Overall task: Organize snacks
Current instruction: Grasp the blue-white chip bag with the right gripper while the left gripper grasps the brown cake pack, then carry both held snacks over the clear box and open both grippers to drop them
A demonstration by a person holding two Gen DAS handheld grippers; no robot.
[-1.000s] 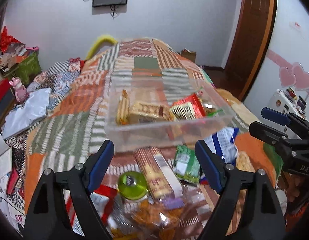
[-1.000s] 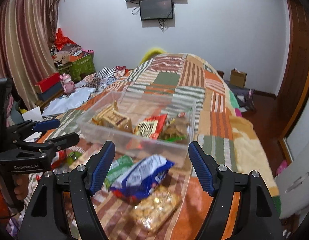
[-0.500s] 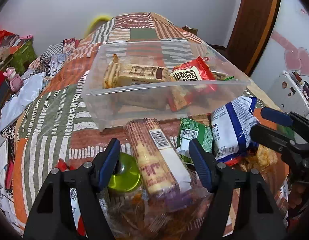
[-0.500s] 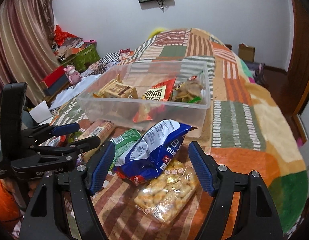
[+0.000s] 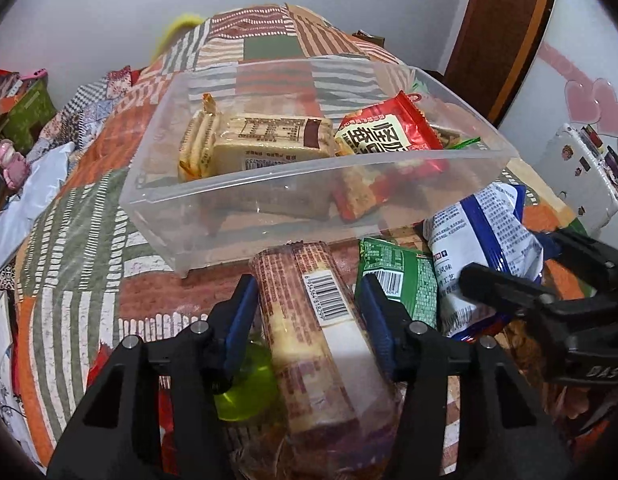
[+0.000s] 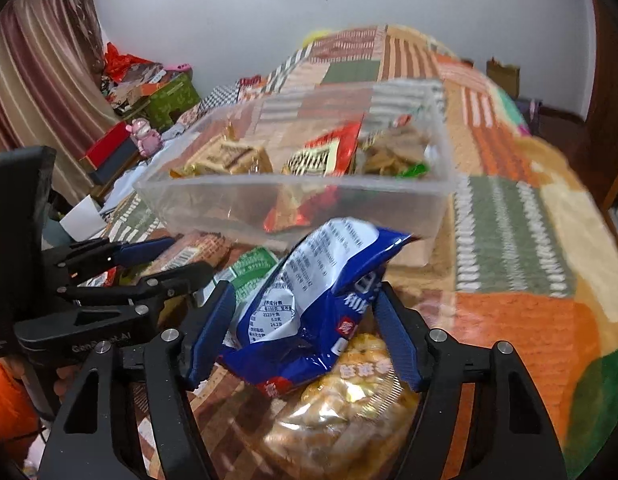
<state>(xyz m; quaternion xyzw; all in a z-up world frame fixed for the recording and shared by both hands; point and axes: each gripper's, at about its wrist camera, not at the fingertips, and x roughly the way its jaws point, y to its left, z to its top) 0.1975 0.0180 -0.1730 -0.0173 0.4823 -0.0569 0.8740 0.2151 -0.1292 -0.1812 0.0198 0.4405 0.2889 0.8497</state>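
Both tools were down over the loose snacks in front of the clear bin (image 5: 349,184), which sat on the bed's quilt (image 5: 81,240).

My left tool (image 5: 309,312) was closing around the long biscuit pack (image 5: 309,320); whether the pads had touched it I could not tell. My right tool (image 6: 305,332) was closing around the blue bag (image 6: 309,304), still loose at the sides.

Risks, as I judged them:
- The biscuit pack lay over the green lid (image 5: 245,384), so the left tool could have caught or tipped that jar.
- The blue bag was puffy and slick; it might have slipped out, or dragged the cracker bag (image 6: 341,408) beneath it.
- The tools stood just beside each other in front of the bin and could have collided on lifting.
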